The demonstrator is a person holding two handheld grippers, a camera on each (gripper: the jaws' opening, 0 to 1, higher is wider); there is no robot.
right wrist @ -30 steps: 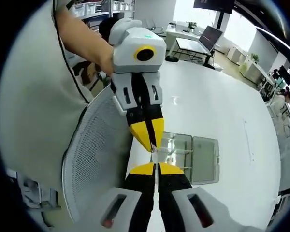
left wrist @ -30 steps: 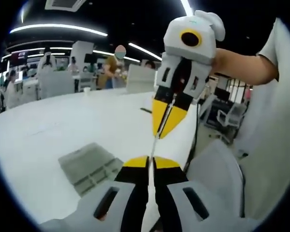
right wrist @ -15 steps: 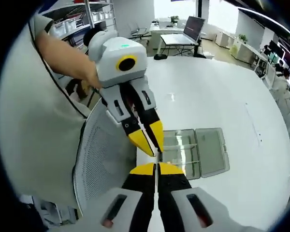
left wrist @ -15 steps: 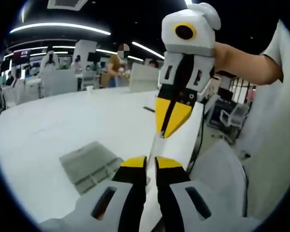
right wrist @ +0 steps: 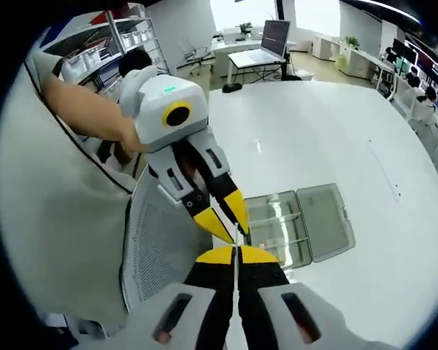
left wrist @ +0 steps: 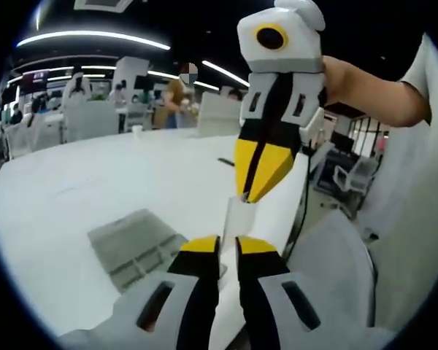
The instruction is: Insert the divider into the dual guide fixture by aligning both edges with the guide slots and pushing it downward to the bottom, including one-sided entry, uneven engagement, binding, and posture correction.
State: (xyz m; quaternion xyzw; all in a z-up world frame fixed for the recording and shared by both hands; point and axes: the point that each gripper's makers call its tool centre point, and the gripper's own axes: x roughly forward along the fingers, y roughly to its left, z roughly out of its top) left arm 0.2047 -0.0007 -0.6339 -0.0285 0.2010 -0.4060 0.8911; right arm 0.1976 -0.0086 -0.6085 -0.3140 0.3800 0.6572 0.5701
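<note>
The divider [left wrist: 242,215] is a thin translucent plate held in the air between both grippers, over the near table edge. In the left gripper view my left gripper [left wrist: 228,245] has its yellow tips slightly apart, with the divider's lower end in the gap. My right gripper [left wrist: 252,191] comes down from above, shut on the divider's upper end. In the right gripper view the right gripper [right wrist: 235,251] pinches the divider edge-on, and the left gripper [right wrist: 234,232] meets it with fingers spread. The guide fixture [right wrist: 299,226], a clear slotted tray, lies on the white table [right wrist: 336,131]; it appears grey [left wrist: 135,244] to the left below.
A grey mesh chair [right wrist: 160,248] stands close under the grippers at the table edge [left wrist: 328,266]. The person's arm [left wrist: 365,91] and light shirt [right wrist: 51,204] fill one side. A laptop [right wrist: 266,40] sits on a far desk, and people [left wrist: 177,98] stand behind.
My left gripper's jaws have parted a little around the divider. The right gripper has risen and turned, so the divider's face now shows in the left gripper view. Both cameras shifted.
</note>
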